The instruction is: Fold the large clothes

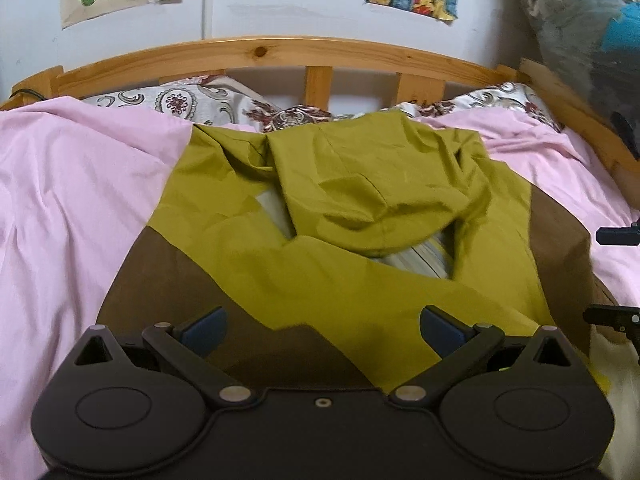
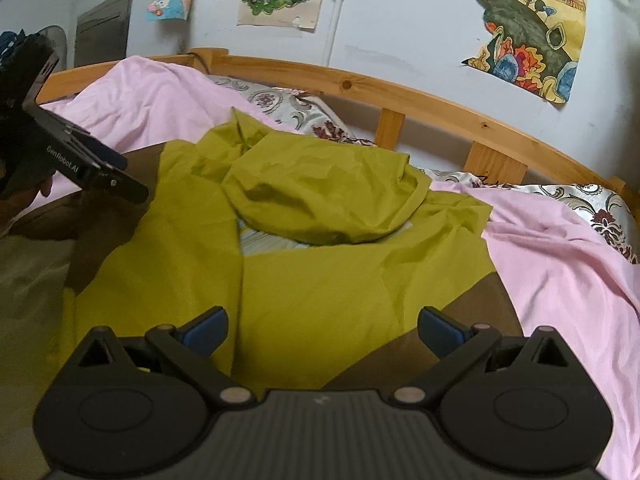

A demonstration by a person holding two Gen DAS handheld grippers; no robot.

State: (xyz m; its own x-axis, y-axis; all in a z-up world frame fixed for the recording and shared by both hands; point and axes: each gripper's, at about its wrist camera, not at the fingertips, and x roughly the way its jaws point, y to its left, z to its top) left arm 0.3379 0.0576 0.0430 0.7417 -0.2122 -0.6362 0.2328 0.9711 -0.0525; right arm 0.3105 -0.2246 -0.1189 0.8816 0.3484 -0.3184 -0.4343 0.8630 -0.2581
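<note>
We are looking at an olive-green and brown hooded jacket lying spread out on a bed, its hood flopping forward over the open collar, where a pale striped lining is showing. We are holding the left gripper above the jacket's near brown hem, jaws spread wide and gripping nothing. The right gripper is hovering beside it, likewise spread wide and empty. A wrinkled pink sheet is lying under the jacket, with a floral-patterned pillow just beyond the hood. A wooden headboard is running behind the pillow, and colourful drawings are hanging on the white wall.
</note>
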